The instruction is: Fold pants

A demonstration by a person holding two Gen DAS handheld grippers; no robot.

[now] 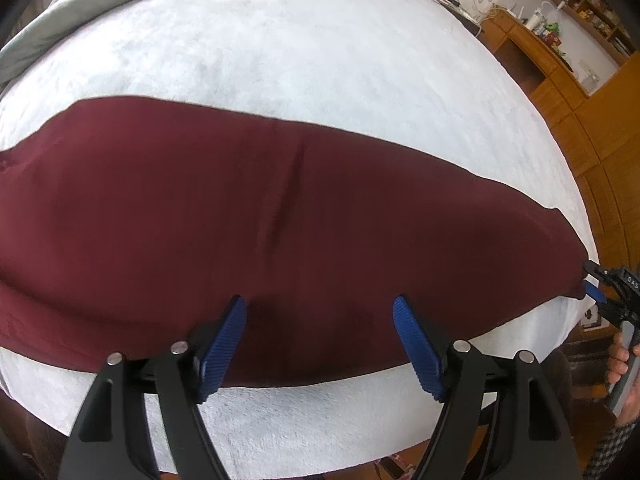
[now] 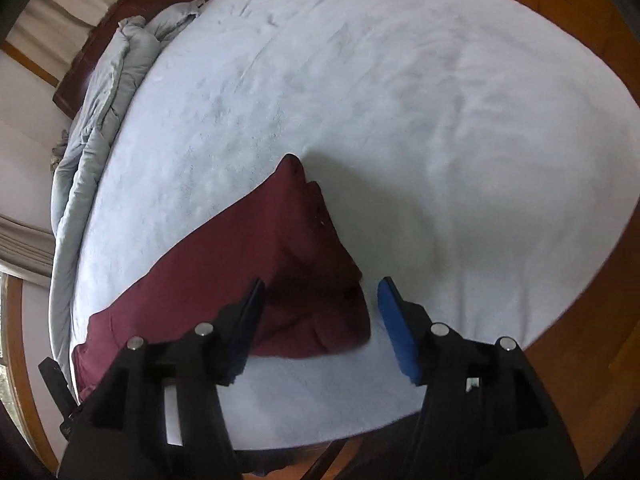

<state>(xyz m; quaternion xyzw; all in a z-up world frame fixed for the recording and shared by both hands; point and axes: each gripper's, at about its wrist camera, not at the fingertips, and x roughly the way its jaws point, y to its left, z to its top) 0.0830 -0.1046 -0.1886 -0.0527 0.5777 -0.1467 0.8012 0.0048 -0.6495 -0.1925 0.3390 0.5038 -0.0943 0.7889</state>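
Observation:
Dark red pants (image 1: 280, 216) lie folded lengthwise across a white bed (image 1: 304, 52), running left to right. My left gripper (image 1: 320, 312) is open and empty, hovering over the pants' near edge around their middle. My right gripper (image 2: 320, 292) is open and empty, its blue pads either side of the pants' right end (image 2: 288, 248). That right gripper also shows in the left wrist view (image 1: 596, 284) at the pants' right tip, held by a hand (image 1: 624, 364).
A grey duvet (image 2: 104, 92) is bunched along the bed's far side. Wooden cabinets and shelves with clutter (image 1: 560, 40) stand beyond the bed on the right. A wooden floor (image 2: 580, 20) surrounds the bed.

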